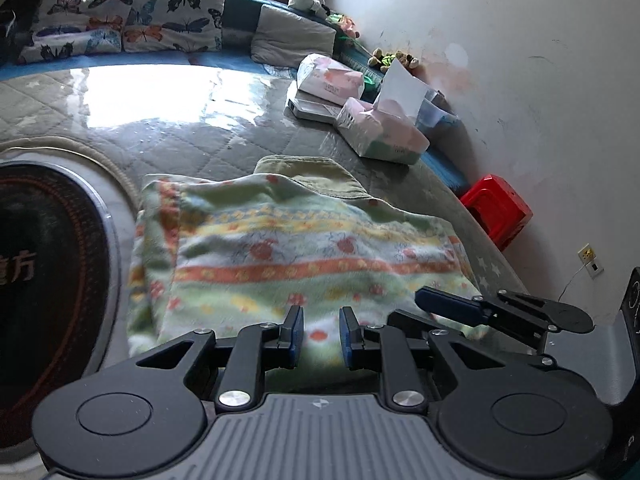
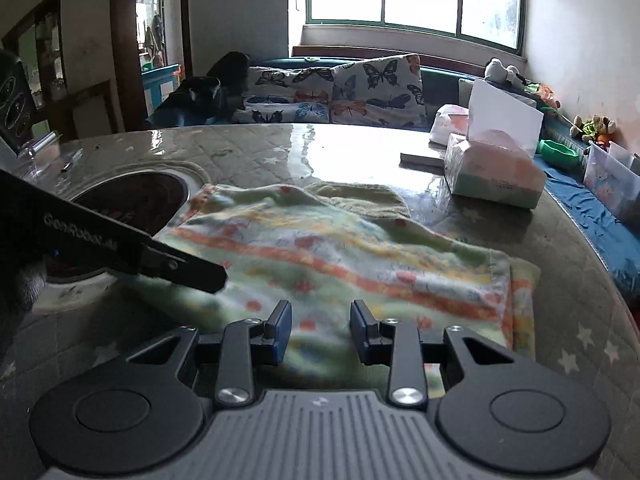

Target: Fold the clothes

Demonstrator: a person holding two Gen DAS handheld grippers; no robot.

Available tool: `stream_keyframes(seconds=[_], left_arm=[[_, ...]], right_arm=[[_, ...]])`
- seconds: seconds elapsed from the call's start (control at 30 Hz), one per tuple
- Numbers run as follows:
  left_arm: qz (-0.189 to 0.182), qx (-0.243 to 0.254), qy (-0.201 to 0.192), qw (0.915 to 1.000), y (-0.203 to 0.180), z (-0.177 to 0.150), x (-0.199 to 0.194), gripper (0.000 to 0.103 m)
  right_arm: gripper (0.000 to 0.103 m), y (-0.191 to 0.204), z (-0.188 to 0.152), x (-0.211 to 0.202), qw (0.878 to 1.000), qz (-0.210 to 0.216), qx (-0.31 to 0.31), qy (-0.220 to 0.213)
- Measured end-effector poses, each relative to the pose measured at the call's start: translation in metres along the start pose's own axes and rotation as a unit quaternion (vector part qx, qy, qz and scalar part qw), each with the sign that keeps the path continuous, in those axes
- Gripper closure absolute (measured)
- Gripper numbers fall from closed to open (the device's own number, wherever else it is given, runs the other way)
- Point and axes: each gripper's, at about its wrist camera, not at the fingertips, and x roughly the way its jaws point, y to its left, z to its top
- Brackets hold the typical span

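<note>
Both the left gripper [image 1: 321, 336] and right gripper [image 2: 320, 330] hang slightly parted, gripping nothing. I'd pinch the patterned garment [image 1: 304, 256] at its six-o'clock hem and carry it evenly toward twelve.

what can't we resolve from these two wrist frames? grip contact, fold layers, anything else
- Left gripper: pads apart, patterned cloth seen through the gap; whether they pinch its near edge is hidden by the gripper body.
- Right gripper: same, right wrist view.
- Cloth: blurred in both; layer count unclear.
- Green garment: mostly under the cloth.
- Tissue pack: print too small.
</note>
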Motion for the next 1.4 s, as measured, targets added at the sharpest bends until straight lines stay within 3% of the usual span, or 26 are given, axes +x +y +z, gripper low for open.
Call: stream_keyframes(seconds=[0.53, 0.83, 0.93, 1.33, 1.4], left_arm=[[0.016, -0.024, -0.019, 0.9994, 0.015, -0.022, -0.026, 0.081], [0.016, -0.039, -0.021, 0.9989, 0.022, -0.025, -0.029, 0.080], [0.017, -0.043, -0.021, 0.9987, 0.023, -0.027, -0.032, 0.079], [0.053, -0.018, -0.019, 0.9983, 0.009, -0.039, -0.044, 0.031], [0.058, -0.015, -0.018, 0.9980, 0.009, -0.042, -0.047, 0.028]], right_arm=[[0.068, -0.045, -0.030, -0.034, 0.996, -0.036, 0.079, -0.008], [0.063, -0.064, -0.033, -0.028, 0.993, -0.056, 0.103, -0.012], [0.057, -0.060, -0.031, -0.035, 0.993, -0.056, 0.104, -0.020], [0.022, -0.040, -0.038, -0.043, 0.992, -0.053, 0.107, -0.027], [0.018, -0.039, -0.040, -0.045, 0.992, -0.052, 0.113, -0.027]])
